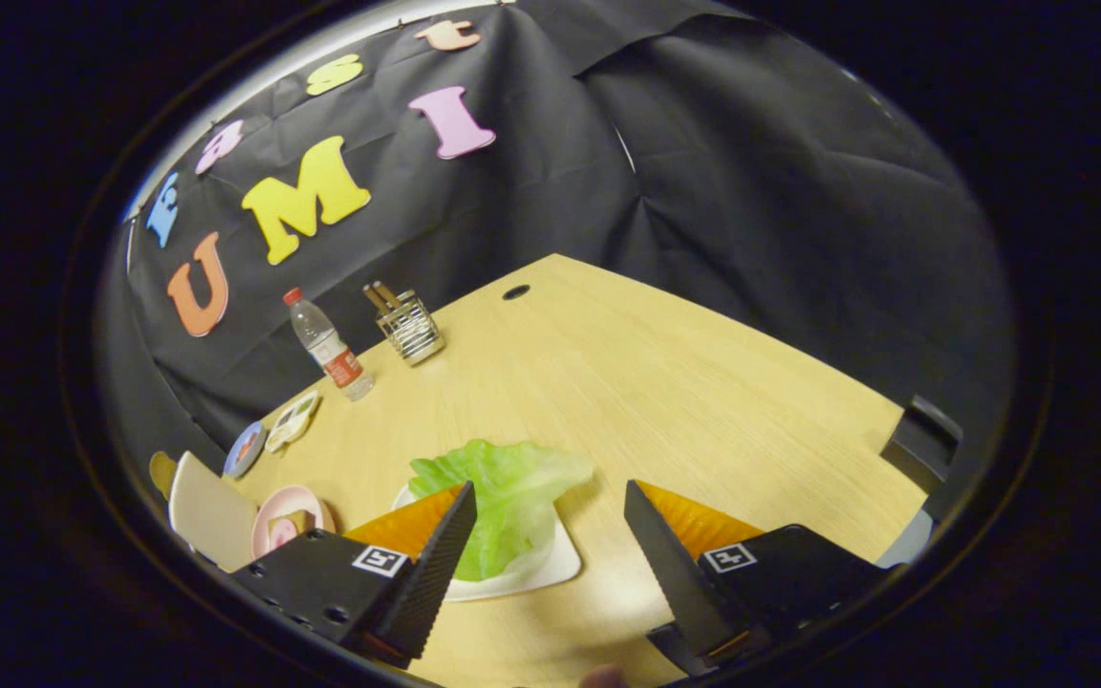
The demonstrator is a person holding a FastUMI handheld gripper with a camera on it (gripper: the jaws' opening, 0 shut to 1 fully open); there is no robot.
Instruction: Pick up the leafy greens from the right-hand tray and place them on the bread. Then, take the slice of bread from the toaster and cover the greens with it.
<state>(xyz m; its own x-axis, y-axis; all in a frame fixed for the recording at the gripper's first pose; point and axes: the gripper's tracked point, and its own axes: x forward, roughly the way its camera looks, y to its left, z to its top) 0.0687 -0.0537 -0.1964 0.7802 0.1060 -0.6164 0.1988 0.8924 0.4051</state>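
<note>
Clearly the first step is in hand: the tool (550,540) hangs wide open just beside the leafy greens (505,497) on their white tray (550,566), and next must centre over them and close.

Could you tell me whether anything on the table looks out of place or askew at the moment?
Only a small thing: the leafy greens spill over the far edge of their white tray onto the table. The gripper is open, its left finger over the tray. The bottle and wire holder stand upright.
</note>
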